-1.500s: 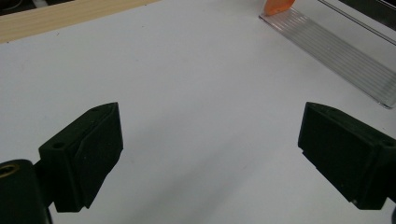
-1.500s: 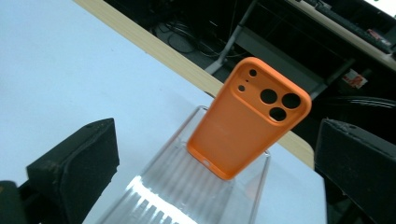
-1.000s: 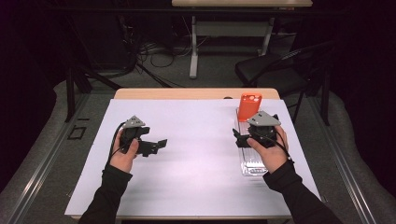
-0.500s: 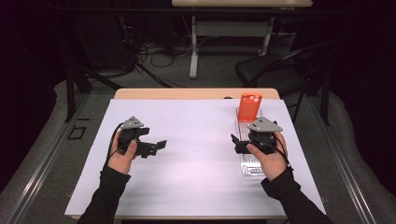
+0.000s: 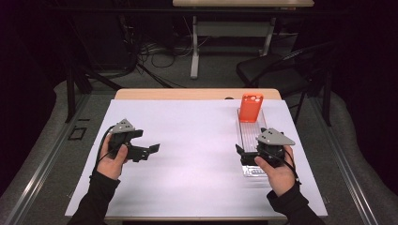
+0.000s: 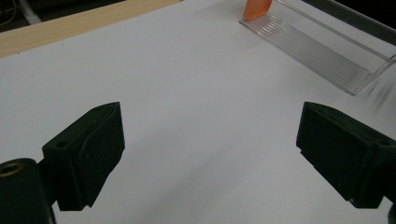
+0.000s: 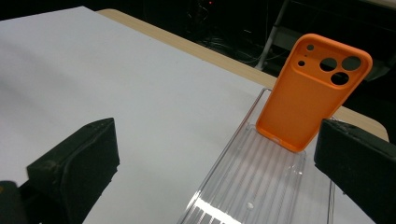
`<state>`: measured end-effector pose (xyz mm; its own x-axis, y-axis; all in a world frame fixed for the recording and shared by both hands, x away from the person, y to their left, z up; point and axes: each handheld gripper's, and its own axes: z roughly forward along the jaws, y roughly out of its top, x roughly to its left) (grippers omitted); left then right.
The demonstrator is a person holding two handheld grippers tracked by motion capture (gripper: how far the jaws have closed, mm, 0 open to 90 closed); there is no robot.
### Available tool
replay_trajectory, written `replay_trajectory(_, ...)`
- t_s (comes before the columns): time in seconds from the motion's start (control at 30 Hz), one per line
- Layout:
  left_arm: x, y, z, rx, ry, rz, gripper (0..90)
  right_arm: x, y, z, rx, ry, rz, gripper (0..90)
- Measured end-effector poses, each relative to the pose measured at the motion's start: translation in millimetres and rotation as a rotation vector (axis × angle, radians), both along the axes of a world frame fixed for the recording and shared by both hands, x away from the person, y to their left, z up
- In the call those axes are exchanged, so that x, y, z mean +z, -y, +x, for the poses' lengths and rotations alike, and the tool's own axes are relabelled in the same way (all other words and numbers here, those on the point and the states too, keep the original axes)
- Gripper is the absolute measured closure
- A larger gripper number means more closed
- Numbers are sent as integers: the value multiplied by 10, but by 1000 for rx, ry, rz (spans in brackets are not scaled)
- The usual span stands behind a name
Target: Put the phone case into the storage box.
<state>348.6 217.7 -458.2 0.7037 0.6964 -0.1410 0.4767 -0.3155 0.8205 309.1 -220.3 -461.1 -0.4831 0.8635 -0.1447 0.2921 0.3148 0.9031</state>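
**Operator:** My right gripper (image 5: pixel 259 152) sits over the near end of the clear ribbed rack (image 5: pixel 251 127), jaws spread wide with nothing between them. The orange phone case (image 7: pixel 314 93) stands upright in a slot at the far end of that rack, on the right side of the white table cover (image 5: pixel 197 140), and I judge it to be what I'm after.

**Observer:** And your left?

**Operator:** The left gripper (image 5: pixel 151 149) hovers over bare cover on the left, well apart from the rack, jaws also wide open and empty.

**Observer:** What worries you?

**Operator:** The case is thin, tall and only propped in a groove. If I come in with one jaw low, I think it tips backward off the far end before I close on it. The rack looks light too (clear plastic, nothing pinning it), so a nudge from a jaw could slide it along the cover and carry the case with it.

**Observer:** Grip itself?

**Operator:** A soft shell may flex and squirt out if I pinch near an edge. From the right gripper view, my right-hand jaw already overlaps the case's lower corner, though I can't tell whether they touch.
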Motion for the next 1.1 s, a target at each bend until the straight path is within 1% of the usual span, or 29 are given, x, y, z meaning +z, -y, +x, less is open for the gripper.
replay_trajectory(0.13, 16, -58, -71, -1, 5, -12, 80, -63, 92, -99, -8, -9, 22, 0)
replay_trajectory(0.2, 13, -87, -98, -1, 3, -8, 80, -103, 140, -139, -14, -15, 19, 0)
replay_trajectory(0.47, -51, -213, -207, 16, -6, -7, 80, -238, 343, -289, -64, -46, 61, 3)
replay_trajectory(0.53, -71, -239, -234, 23, -5, -7, 80, -260, 383, -322, -75, -50, 60, 4)
replay_trajectory(0.63, -104, -271, -264, 33, -8, -9, 80, -281, 432, -370, -88, -51, 67, 7)
replay_trajectory(0.73, -132, -304, -283, 39, -11, -2, 80, -294, 463, -422, -99, -52, 62, 8)
replay_trajectory(0.8, -144, -325, -295, 45, -14, -5, 80, -303, 484, -449, -99, -47, 52, 8)
replay_trajectory(0.87, -154, -343, -304, 47, -7, -8, 80, -312, 500, -473, -101, -50, 48, 8)
replay_trajectory(0.93, -163, -356, -316, 48, -5, -20, 80, -326, 512, -482, -105, -42, 55, 9)
replay_trajectory(1.0, -176, -367, -322, 45, 0, -21, 80, -333, 526, -491, -106, -45, 58, 9)
replay_trajectory(1.1, -199, -376, -331, 43, 9, -20, 80, -354, 531, -496, -105, -37, 64, 10)
